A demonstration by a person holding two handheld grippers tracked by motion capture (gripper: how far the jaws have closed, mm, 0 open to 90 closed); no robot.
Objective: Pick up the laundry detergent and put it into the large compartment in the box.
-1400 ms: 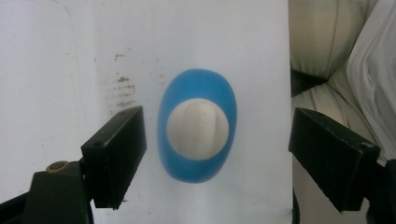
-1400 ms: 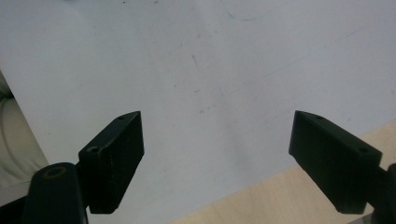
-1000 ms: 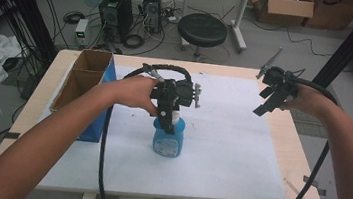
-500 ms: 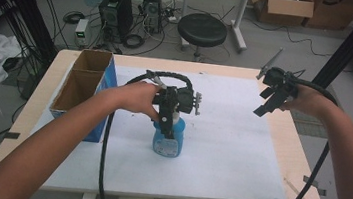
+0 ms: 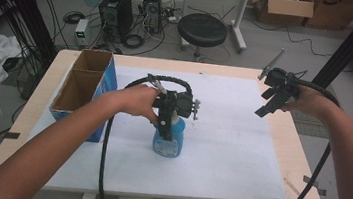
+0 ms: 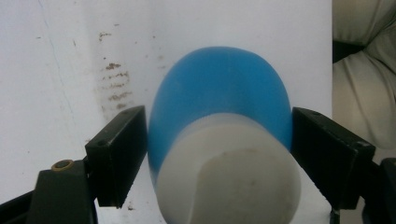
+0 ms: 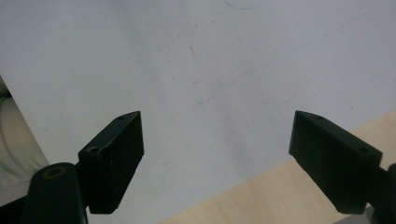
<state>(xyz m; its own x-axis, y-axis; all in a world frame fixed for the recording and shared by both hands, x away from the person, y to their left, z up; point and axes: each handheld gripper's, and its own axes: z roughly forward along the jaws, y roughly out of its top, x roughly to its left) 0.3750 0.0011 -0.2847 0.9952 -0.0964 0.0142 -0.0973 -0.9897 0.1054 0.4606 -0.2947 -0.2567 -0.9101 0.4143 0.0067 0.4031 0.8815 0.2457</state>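
Since the earlier frame the left hand-held gripper [image 5: 167,128] has shifted only slightly over the blue bottle [image 5: 168,140], and the right arm has hardly moved. In the high view, the bottle stands upright near the middle of the white-covered surface [image 5: 239,152], well apart from the open cardboard box with blue sides [image 5: 82,91] at the left edge.

In the left gripper view, the two black jaws sit either side of the bottle's blue body [image 6: 219,93], just below its white cap [image 6: 229,172] — the left jaw touches the bottle, the right is at or just beside it. The grip looks like it is closing, but whether it has fully clenched cannot be told.

The right hand-held gripper [image 5: 271,101] hangs above the far right of the surface, jaws spread wide and released, holding nothing; its own view shows bare white covering [image 7: 210,70].

By my reading, the reach is done — lifting and placing the bottle are still ahead.
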